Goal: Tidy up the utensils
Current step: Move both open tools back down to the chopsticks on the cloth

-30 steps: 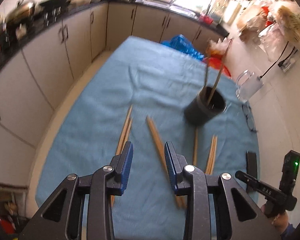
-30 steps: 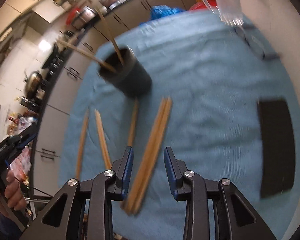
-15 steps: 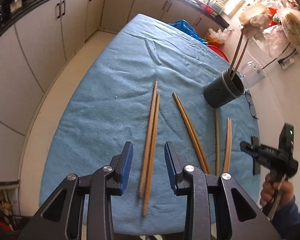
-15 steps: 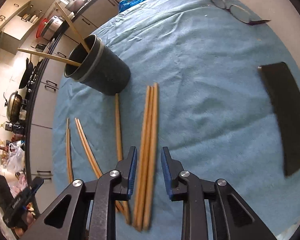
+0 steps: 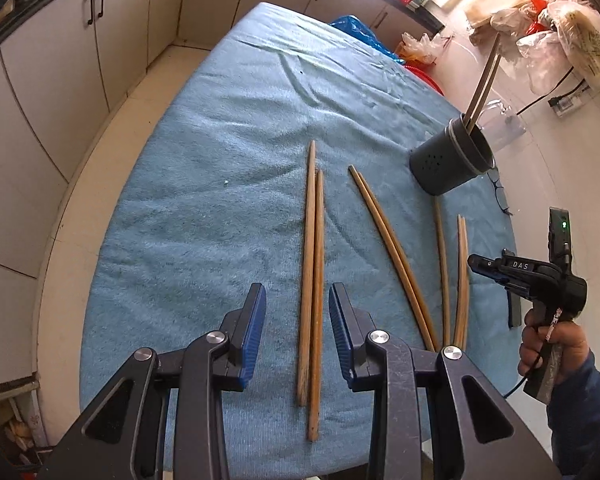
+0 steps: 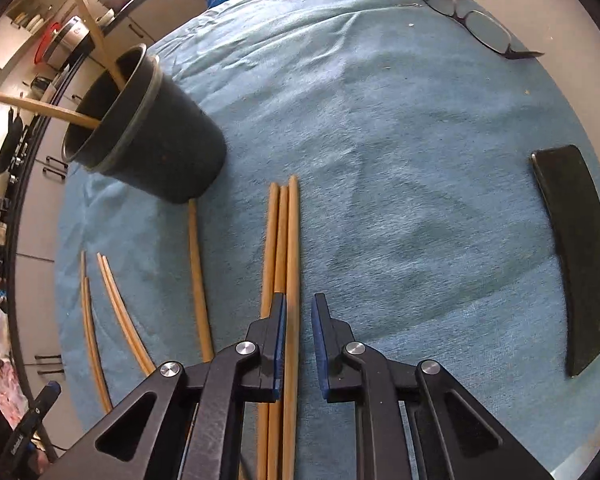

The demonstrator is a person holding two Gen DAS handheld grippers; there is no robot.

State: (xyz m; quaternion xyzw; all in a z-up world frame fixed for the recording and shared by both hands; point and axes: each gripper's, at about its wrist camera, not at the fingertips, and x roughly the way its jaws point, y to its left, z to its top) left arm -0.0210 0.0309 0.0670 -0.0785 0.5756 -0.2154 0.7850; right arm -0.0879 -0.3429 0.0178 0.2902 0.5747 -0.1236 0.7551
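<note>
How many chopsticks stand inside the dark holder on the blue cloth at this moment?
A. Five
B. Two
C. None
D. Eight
B: in the right wrist view two chopsticks lean out of the mouth of the dark holder, while all the other chopsticks lie flat on the blue cloth.

both grippers (image 5: pixel 297 332) (image 6: pixel 299 344) angled down; right fingers just narrowed.

Left claw (image 5: pixel 297 332) open over two chopsticks (image 5: pixel 313 300) on blue cloth (image 5: pixel 220 200), dark holder (image 5: pixel 452 160) far right
</note>
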